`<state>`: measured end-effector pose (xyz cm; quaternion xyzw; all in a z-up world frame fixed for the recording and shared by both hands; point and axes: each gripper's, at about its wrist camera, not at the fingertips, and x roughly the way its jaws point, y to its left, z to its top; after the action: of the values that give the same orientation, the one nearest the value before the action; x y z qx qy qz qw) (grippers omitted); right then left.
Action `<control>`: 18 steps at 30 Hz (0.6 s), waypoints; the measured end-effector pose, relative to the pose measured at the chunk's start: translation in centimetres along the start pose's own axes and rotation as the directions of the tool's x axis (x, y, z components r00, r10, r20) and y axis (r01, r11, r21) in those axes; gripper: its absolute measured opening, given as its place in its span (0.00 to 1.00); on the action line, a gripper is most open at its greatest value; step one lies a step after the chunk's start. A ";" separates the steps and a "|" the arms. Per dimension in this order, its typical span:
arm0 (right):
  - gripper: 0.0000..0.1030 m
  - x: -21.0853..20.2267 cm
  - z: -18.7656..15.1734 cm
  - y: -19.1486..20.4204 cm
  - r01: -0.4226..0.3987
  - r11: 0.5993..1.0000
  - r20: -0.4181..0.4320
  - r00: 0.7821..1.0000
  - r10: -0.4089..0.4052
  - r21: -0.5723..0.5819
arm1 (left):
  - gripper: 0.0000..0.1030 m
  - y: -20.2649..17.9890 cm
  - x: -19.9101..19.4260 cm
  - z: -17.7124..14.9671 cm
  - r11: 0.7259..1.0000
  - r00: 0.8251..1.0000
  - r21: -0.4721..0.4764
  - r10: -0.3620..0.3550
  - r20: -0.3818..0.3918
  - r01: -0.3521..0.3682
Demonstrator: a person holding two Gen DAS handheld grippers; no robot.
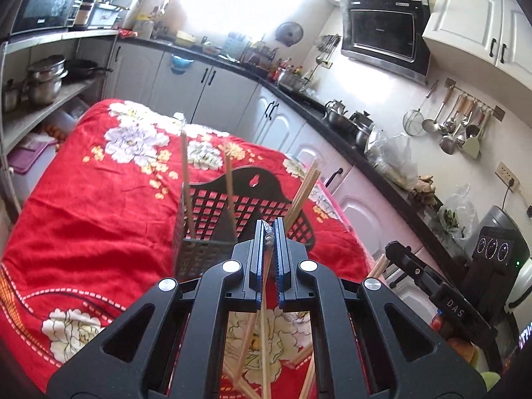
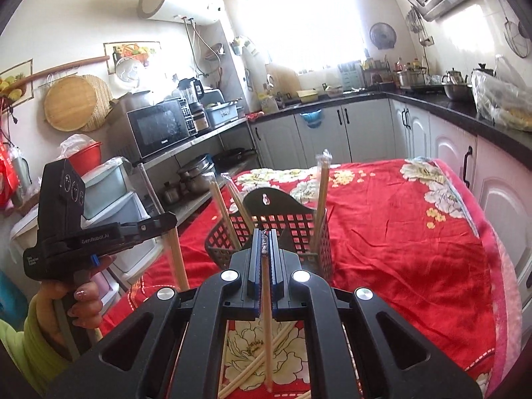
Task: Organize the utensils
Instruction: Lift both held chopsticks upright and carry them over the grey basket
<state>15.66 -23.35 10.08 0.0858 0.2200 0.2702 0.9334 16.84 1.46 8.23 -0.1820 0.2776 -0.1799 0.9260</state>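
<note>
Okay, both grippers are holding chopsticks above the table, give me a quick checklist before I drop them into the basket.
1. Left gripper shut on a wrapped chopstick: ok.
2. Right gripper shut on a wrapped chopstick: ok.
3. Basket upright on the red cloth: ok.
4. Room left in the basket: ok, only a few chopsticks stand in it.
5. Held chopsticks hanging clear of the loose chopsticks on the cloth: cannot tell.
6. Lower tips lined up over the basket opening: not ok, both hang in front of it.
</note>
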 end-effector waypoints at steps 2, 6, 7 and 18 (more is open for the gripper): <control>0.04 -0.2 0.3 0.2 0.000 1.000 0.009 1.000 0.000 -0.007 | 0.03 -0.3 -0.2 0.4 1.000 1.000 0.004 -0.006 0.011 0.006; 0.04 -0.3 0.8 0.6 -0.005 1.000 0.021 1.000 0.005 -0.020 | 0.03 -1.0 -0.4 1.2 1.000 1.000 0.023 -0.016 0.025 0.015; 0.04 -0.3 0.9 0.7 -0.007 1.000 0.023 1.000 0.008 -0.024 | 0.03 -1.2 -0.4 1.3 0.999 0.999 0.028 -0.017 0.028 0.017; 0.04 -0.5 2.9 2.2 -0.024 0.997 0.060 0.998 0.028 -0.068 | 0.03 -3.1 -1.1 3.3 0.997 0.996 0.069 -0.043 0.073 0.038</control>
<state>15.59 -21.85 13.42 0.0653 0.1809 0.2868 0.9385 17.20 0.02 12.65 -0.1627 0.2328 -0.2008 0.9376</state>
